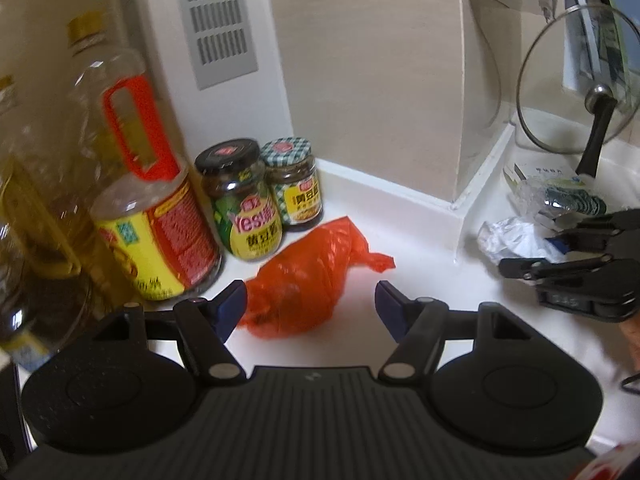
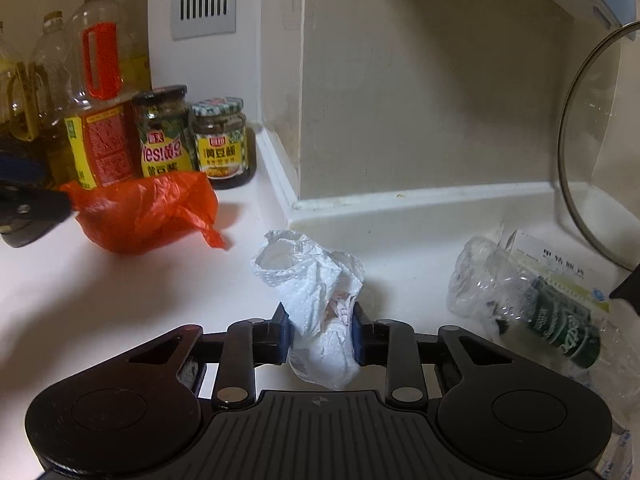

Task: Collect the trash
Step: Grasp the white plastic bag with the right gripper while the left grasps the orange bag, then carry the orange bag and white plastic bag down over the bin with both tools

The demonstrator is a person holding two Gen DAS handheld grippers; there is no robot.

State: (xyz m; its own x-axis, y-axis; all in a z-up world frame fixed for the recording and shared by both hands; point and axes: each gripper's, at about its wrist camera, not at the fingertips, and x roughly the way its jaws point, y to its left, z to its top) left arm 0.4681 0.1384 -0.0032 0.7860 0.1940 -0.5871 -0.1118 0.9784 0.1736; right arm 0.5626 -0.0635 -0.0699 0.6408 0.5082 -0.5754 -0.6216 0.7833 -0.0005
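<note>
A crumpled orange plastic bag [image 1: 308, 276] lies on the white counter, between the spread fingers of my left gripper [image 1: 310, 304], which is open; the pads do not press on it. The same orange bag [image 2: 148, 212] shows at the left of the right wrist view. My right gripper [image 2: 320, 330] is shut on a crumpled white paper towel [image 2: 316, 296], whose top sticks up above the pads. From the left wrist view the white paper towel [image 1: 512, 238] sits at the right with the right gripper [image 1: 532, 256] on it.
An oil bottle [image 1: 132, 184] with a red handle and two sauce jars [image 1: 260, 200] stand against the wall behind the orange bag. A crushed clear bottle with a green label [image 2: 540, 308], a small box and a glass pot lid [image 2: 592, 160] are at the right.
</note>
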